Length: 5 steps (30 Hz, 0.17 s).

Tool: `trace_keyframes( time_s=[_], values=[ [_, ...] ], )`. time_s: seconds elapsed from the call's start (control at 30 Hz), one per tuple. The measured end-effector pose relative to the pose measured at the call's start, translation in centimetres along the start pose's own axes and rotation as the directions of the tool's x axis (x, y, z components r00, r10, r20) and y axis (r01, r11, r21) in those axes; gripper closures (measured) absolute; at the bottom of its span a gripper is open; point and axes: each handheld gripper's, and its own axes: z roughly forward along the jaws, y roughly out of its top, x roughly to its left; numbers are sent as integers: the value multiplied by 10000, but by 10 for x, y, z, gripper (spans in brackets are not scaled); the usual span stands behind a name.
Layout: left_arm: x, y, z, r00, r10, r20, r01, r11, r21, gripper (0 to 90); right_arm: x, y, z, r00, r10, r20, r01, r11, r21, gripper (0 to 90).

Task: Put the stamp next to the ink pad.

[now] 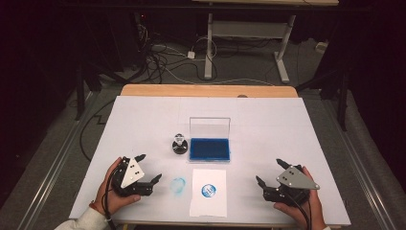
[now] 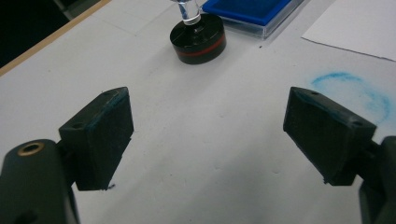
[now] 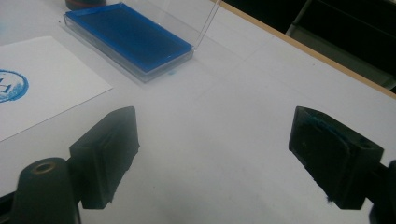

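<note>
Two grippers low on table, both empty | left gripper (image 1: pixel 149 168): jaws wide apart, beside blue ink smudge (image 1: pixel 178 186) | round stamp (image 1: pixel 179 144): upright, mid-table, just left of open ink pad (image 1: pixel 209 149) | stamped paper (image 1: pixel 208 191): in front of pad | right gripper (image 1: pixel 270 173): jaws spread, holding nothing

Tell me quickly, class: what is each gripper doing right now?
Left gripper: open, holding nothing, near the stamp.
Right gripper: open, holding nothing, right of the paper.
</note>
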Motion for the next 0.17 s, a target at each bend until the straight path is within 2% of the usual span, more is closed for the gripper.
trace_keyframes(
  time_s=[0.17],
  values=[
    [-1,4,0,9999,92,-50,-93,9999,-54,158,0,-1,-2,9999,-145,12,145,9999,19,163]
  ],
)
